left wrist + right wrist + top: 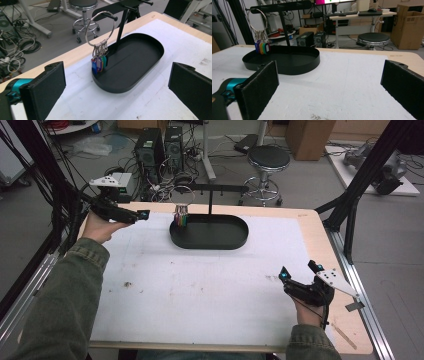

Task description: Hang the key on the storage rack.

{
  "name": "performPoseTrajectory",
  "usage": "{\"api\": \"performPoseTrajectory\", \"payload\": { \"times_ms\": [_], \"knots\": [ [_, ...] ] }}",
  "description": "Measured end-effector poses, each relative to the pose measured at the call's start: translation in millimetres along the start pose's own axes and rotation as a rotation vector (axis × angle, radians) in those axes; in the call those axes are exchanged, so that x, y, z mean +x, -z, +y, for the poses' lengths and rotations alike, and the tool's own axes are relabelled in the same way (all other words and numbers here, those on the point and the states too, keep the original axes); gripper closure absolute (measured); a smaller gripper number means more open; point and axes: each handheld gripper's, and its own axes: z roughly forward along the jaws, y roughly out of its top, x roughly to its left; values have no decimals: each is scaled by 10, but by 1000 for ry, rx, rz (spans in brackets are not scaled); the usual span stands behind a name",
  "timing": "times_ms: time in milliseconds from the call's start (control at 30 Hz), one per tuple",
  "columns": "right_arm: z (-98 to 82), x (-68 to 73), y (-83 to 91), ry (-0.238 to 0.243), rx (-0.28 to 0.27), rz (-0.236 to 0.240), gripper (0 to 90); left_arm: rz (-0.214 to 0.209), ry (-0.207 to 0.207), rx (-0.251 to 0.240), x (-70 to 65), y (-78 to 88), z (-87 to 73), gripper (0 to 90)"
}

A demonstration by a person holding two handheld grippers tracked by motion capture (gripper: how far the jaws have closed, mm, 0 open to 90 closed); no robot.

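Left gripper (142, 214), jaws apart, hovers nearest the key ring (181, 214) hanging upright just to its right; right gripper (298, 274) waits open, well away.

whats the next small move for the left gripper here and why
Probably ease the left gripper forward toward the key ring. Its jaws stand wide open and hold nothing, the ring hangs from a peg on the stand over the tray, and this gripper is the nearer one.

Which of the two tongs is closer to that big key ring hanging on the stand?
Left. The left tongs hover just left of the key ring, jaws open; the right tongs are farther away, near the table's front right corner.
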Motion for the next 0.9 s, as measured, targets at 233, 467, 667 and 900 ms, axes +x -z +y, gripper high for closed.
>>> {"api": "performPoseTrajectory", "payload": {
  "times_ms": [233, 467, 667, 900],
  "knots": [
    [1, 7, 5, 5, -2, -2, 5, 31, -5, -22, -14, 196, -161, 17],
    [1, 18, 8, 5, 1, -5, 5, 61, -10, -61, -36, 385, -308, 17],
    [3, 26, 17, 3, 2, -5, 5, 72, 2, -91, -29, 475, -454, 17],
    [2, 22, 22, 7, 0, -9, 5, 107, 8, -123, -35, 584, -621, 17]
  ]
}}
